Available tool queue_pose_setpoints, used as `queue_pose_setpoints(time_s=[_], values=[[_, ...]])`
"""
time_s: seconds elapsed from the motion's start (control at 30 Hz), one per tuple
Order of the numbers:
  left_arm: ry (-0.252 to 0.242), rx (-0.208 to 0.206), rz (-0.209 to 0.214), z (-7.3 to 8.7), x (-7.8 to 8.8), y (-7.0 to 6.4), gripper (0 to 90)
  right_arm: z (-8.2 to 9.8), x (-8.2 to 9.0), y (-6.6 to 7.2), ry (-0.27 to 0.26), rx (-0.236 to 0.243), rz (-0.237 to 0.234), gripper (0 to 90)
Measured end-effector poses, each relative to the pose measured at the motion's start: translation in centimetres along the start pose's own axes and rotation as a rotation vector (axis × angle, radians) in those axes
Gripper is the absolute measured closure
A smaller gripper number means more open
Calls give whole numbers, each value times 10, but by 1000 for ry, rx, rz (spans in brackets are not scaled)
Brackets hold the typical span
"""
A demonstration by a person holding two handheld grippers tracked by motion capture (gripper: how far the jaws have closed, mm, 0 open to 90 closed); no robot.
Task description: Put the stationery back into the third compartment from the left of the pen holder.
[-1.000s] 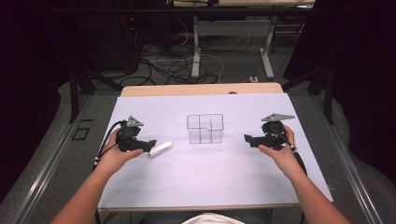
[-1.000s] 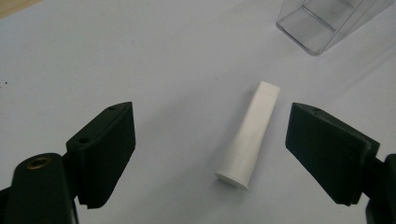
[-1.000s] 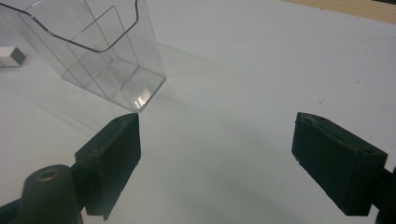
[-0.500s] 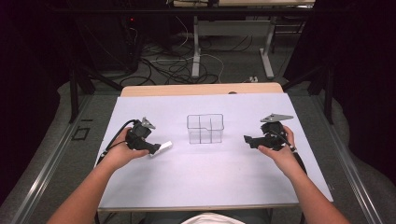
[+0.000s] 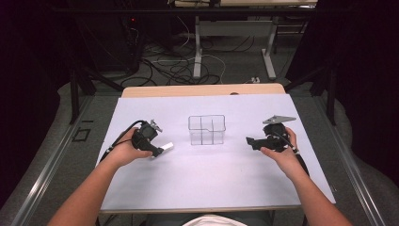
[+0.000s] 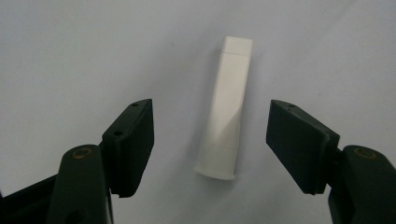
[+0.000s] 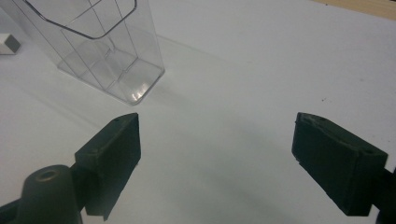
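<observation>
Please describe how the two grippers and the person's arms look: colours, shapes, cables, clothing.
Both the left gripper and the right gripper are black, each with two flat, blocky jaws. A black cable trails from the left one; a grey three-cornered plate tops the right one. The forearms are bare, without sleeves.

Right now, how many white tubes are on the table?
1. The white tube lies flat on the table, between the open jaws of the left tongs, left of the clear organizer. None seem hidden.

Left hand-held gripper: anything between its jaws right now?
Yes. In the left gripper view the white tube lies lengthwise on the white sheet, in the gap of the left hand-held gripper. The jaws stand open on either side, neither touching it.
</observation>
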State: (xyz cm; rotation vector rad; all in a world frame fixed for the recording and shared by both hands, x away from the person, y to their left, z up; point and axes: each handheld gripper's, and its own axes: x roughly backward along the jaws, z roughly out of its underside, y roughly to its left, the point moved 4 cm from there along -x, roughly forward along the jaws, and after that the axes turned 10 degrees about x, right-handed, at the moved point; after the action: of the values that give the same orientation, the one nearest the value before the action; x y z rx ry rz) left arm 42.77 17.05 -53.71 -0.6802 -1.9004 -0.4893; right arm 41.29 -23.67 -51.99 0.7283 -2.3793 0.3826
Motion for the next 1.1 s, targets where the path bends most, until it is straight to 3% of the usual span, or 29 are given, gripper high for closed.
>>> queue_pose_setpoints(time_s=[0.2,0.33,0.47,0.73,1.1], values=[[15,16,-2,-2,-2,1,356,2,-3,1,9,7,-1,150],[37,-6,-7,-5,-3,1,403,2,-3,1,9,8,-5,150],[37,-2,2,-7,-4,0,430,4,-2,0,11,-1,-3,150],[113,-67,16,-4,-13,-3,507,5,-3,0,14,-10,-14,150],[169,-67,22,3,-21,3,550,7,-6,1,30,-12,-22,150]])
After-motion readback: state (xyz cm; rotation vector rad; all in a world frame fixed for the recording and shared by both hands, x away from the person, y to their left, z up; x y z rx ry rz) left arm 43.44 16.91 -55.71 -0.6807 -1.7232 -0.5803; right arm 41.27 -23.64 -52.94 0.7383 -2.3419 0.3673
